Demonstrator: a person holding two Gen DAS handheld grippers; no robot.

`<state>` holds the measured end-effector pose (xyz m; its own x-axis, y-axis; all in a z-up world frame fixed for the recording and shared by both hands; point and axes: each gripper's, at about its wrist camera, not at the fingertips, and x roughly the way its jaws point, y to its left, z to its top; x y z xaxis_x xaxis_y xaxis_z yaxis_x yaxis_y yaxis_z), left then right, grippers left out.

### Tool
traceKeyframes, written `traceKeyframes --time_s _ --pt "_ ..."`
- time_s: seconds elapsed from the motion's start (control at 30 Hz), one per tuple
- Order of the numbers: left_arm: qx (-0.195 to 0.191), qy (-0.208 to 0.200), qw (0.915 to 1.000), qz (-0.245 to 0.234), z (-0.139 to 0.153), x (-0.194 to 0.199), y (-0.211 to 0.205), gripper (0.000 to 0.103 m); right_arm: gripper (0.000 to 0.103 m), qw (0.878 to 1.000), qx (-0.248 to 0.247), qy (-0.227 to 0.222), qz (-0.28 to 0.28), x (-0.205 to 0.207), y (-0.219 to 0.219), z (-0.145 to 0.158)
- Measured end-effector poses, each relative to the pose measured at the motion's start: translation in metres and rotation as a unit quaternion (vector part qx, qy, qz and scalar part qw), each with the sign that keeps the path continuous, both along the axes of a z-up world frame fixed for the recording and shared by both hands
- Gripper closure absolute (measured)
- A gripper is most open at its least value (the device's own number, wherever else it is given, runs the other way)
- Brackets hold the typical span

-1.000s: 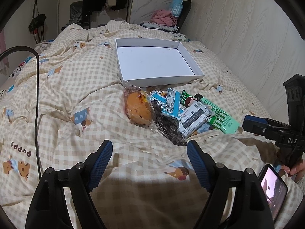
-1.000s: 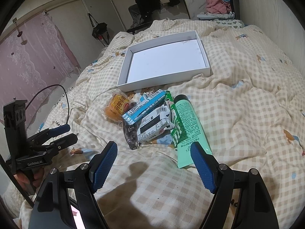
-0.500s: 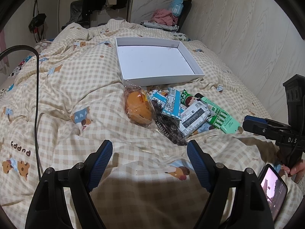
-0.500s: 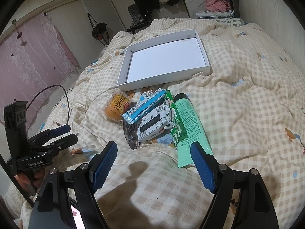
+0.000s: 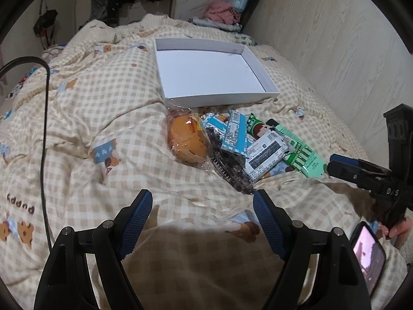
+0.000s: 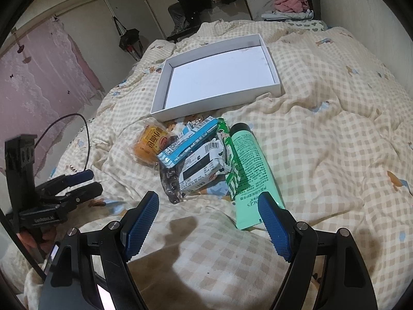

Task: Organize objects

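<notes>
One white tray (image 5: 219, 95), shallow, nothing in it, on the far part of the checked bed cover (image 5: 103, 108).

One heap of packaged goods just near of the tray's near wall, pieces overlapping:
- one orange bun in clear wrap (image 5: 187, 142), left end of the heap;
- one blue-and-white packet (image 5: 233, 134), lying over the others;
- one white packet with a black label (image 5: 267, 152);
- one dark clear-wrapped packet (image 5: 229, 168), partly under the rest;
- one green tube with a black cap (image 6: 249, 170), right side (a green printed packet (image 6: 228, 152) lies against its left edge).

Two tools. Left tool (image 5: 202, 219): jaws spread wide, grasping nothing, above bare cover near of the heap. Right tool (image 6: 207, 221): likewise released, empty; its right finger overlaps the tube's near end in view, contact not certain.
</notes>
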<state>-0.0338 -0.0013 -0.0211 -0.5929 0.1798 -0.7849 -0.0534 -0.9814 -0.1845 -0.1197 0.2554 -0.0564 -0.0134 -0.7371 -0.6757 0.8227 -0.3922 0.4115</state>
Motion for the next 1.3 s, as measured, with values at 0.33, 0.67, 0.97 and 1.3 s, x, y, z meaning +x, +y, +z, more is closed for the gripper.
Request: traceKeyframes --time_s 0.33,0.67,0.97,1.3 --pt "-0.011 -0.065 0.9978 0.007 0.004 -0.092 0.002 0.020 0.022 1.000 0.000 -0.012 0.002 -0.005 -0.001 -0.004" --pt "-0.042 -0.127 0.9903 0.038 -0.038 -0.138 0.011 0.033 0.022 1.000 0.000 -0.018 0.005 -0.006 -0.001 -0.005" --pt "-0.029 -0.097 0.9926 0.067 -0.006 -0.131 -0.001 0.058 0.022 1.000 0.002 -0.021 0.006 -0.007 -0.002 -0.006" --pt "0.058 0.079 0.9821 0.161 0.120 -0.097 -0.029 0.058 0.022 1.000 0.008 -0.026 0.008 -0.008 -0.003 -0.009"
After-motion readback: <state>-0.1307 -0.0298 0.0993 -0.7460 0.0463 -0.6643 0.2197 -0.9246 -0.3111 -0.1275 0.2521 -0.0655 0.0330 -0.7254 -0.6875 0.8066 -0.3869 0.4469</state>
